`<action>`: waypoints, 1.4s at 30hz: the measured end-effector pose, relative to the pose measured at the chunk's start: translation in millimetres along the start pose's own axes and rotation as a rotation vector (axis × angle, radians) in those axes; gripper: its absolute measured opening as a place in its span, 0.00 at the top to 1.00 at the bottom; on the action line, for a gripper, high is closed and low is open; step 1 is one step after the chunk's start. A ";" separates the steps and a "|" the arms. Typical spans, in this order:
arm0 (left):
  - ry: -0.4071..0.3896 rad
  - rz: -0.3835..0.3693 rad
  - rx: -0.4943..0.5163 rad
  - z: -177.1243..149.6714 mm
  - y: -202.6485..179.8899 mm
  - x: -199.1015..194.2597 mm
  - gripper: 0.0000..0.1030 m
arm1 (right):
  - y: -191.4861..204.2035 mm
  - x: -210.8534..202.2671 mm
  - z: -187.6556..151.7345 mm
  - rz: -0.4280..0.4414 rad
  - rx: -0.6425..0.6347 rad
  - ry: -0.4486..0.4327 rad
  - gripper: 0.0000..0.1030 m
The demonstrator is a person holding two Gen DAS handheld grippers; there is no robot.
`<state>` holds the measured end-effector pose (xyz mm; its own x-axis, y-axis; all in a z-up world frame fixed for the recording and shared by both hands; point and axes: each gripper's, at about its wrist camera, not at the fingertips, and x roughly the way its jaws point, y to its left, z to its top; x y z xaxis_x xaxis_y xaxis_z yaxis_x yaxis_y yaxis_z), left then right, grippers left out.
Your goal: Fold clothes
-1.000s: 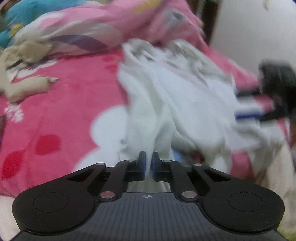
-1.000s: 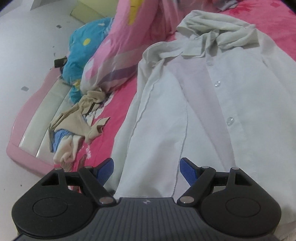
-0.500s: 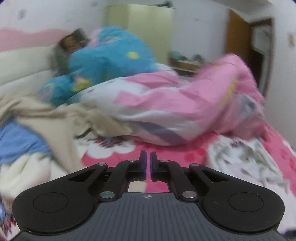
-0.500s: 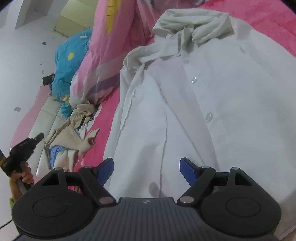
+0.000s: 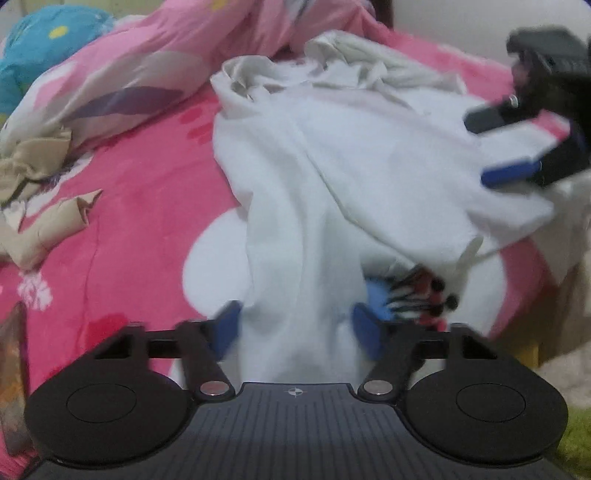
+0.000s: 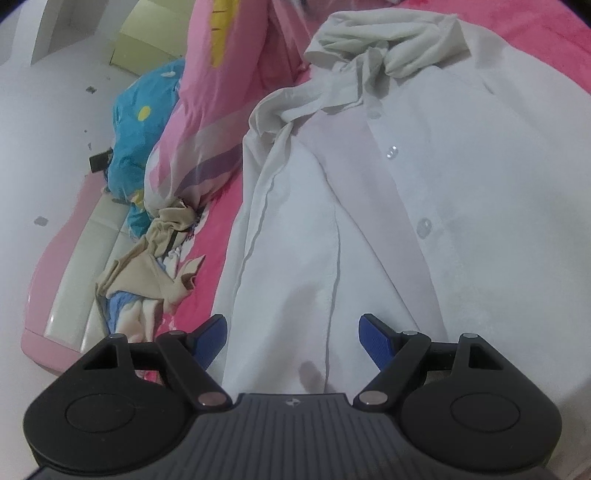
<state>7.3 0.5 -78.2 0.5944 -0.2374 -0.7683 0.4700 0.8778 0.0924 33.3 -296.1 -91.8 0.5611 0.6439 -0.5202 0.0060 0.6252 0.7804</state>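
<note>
A white button-up shirt (image 5: 332,166) lies spread on the pink bed, its crumpled collar at the far end. A strip of its near edge runs between the fingers of my left gripper (image 5: 295,326). Those jaws are opening and the blue pads stand off the cloth on both sides. In the right wrist view the shirt (image 6: 406,221) fills the middle, button placket up. My right gripper (image 6: 291,332) hovers open over its lower part with nothing pinched. The same right gripper (image 5: 495,147) shows blurred at the shirt's right side in the left wrist view.
A pink patterned duvet (image 5: 147,74) is heaped behind the shirt, with a blue blanket (image 5: 37,29) past it. A beige garment (image 5: 44,221) lies crumpled at the left. The padded headboard (image 6: 74,277) runs along the left. The bed's edge drops off at the right (image 5: 546,332).
My left gripper, shut a second ago, swung away toward the headboard and came back to the shirt's near edge with its jaws now apart. The right gripper stayed open and barely moved.
</note>
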 end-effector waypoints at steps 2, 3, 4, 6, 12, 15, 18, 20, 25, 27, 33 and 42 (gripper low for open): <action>-0.002 -0.022 -0.062 6.2 12.7 -5.7 0.86 | -3.4 -3.9 -2.4 0.005 0.017 -0.009 0.21; -0.002 -0.026 -0.092 8.9 18.4 -8.3 0.90 | -5.2 -5.8 -3.3 0.007 0.025 -0.014 0.21; -0.008 -0.014 -0.116 12.4 23.2 -10.3 0.95 | -7.4 -7.4 -3.5 0.010 0.036 -0.021 0.21; -0.044 0.020 -0.154 22.1 39.2 -18.9 0.97 | -10.7 -9.7 -3.0 0.018 0.053 -0.030 0.21; -0.208 0.219 -0.204 78.1 108.5 -56.0 0.98 | -15.6 -9.5 1.0 0.026 0.066 -0.039 0.21; -0.311 0.393 -0.236 124.6 156.8 -71.0 0.98 | -18.7 -8.8 2.2 0.031 0.073 -0.046 0.22; -0.403 0.622 -0.269 171.8 206.2 -72.4 0.95 | -23.3 -9.2 3.9 0.039 0.083 -0.054 0.22; -0.386 0.743 -0.252 192.9 234.0 -46.3 0.69 | -25.7 -8.9 5.0 0.044 0.088 -0.060 0.22; -0.123 0.658 -0.429 193.6 270.4 33.0 0.33 | -26.3 -10.0 6.7 0.047 0.081 -0.069 0.22; -0.100 0.616 -0.477 180.8 268.4 40.7 0.33 | -25.1 -12.9 7.0 0.047 0.069 -0.076 0.22; -0.139 0.632 -0.419 164.0 238.2 5.1 0.26 | -20.7 -28.8 5.0 0.078 0.031 -0.118 0.21; -0.308 0.311 -0.298 123.5 154.9 -99.3 0.10 | 53.6 -24.1 -28.1 0.077 -0.399 -0.062 0.22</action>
<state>101.6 108.7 90.6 0.8616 -0.0189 -0.5073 0.0618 0.9958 0.0678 -3.2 -265.7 -47.1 0.5965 0.6751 -0.4341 -0.3523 0.7062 0.6142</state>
